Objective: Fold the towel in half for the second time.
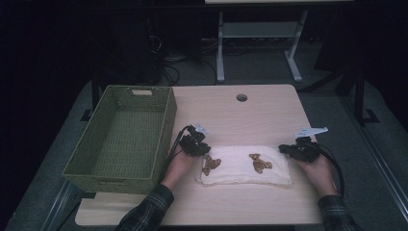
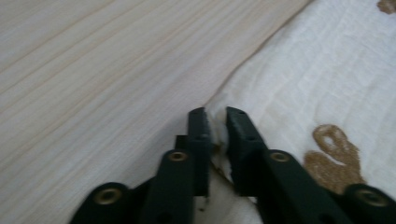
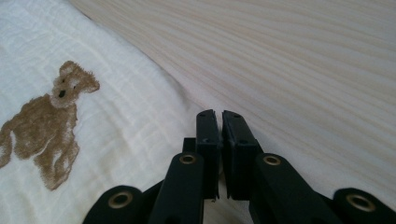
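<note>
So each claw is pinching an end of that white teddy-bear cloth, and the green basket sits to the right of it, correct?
Not quite. The basket sits left of the cloth, as the high view shows. The rest holds: the left claw and right claw each pinch an end.

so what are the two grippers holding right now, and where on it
Both pinch the folded white cloth. The left gripper has its jaws shut on the cloth's left end edge; the right gripper has its jaws shut at the right end edge.
</note>
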A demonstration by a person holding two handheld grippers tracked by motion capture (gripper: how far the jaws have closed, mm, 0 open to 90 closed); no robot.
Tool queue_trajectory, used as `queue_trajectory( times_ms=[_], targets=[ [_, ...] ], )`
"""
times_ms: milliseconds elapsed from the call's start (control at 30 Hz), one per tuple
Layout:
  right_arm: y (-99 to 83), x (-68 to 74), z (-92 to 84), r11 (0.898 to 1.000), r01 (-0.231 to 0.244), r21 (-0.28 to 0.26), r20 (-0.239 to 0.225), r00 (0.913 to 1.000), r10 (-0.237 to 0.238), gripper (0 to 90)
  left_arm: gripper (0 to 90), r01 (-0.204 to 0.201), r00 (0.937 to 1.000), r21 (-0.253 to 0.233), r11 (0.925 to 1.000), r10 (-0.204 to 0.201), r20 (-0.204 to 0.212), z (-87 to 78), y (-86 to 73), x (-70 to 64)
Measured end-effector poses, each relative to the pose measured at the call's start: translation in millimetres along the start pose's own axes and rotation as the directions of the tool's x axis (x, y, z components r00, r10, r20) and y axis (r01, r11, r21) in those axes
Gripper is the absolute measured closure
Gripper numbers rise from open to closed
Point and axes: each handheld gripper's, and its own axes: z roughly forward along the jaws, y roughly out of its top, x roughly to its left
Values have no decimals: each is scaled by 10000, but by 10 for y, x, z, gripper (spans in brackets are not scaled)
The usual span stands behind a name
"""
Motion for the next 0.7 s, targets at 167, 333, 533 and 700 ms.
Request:
queue_trajectory(
  times_ms=[167, 333, 533, 700],
  targets=[
    [17, -33, -20, 9999, -51, -92, 296, 9995, 54, 871, 856, 388, 9987, -355, 9986, -399, -306, -45, 30, 8],
    [95, -78, -68, 9991, -41, -424, 364, 9993, 56, 872, 857, 447, 9967, -1076, 9932, -517, -631, -156, 82, 26],
    [268, -125, -169, 9925, -86, -1222, 517, 9986, 150, 872, 856, 486, 9923, -1975, 9791, -699, -1024, -286, 150, 78],
    [324, -121, -201, 9907, 98, -1358, 624, 9980, -13, 872, 855, 427, 9925, -2061, 9776, -652, -1032, -322, 143, 52]
  ],
)
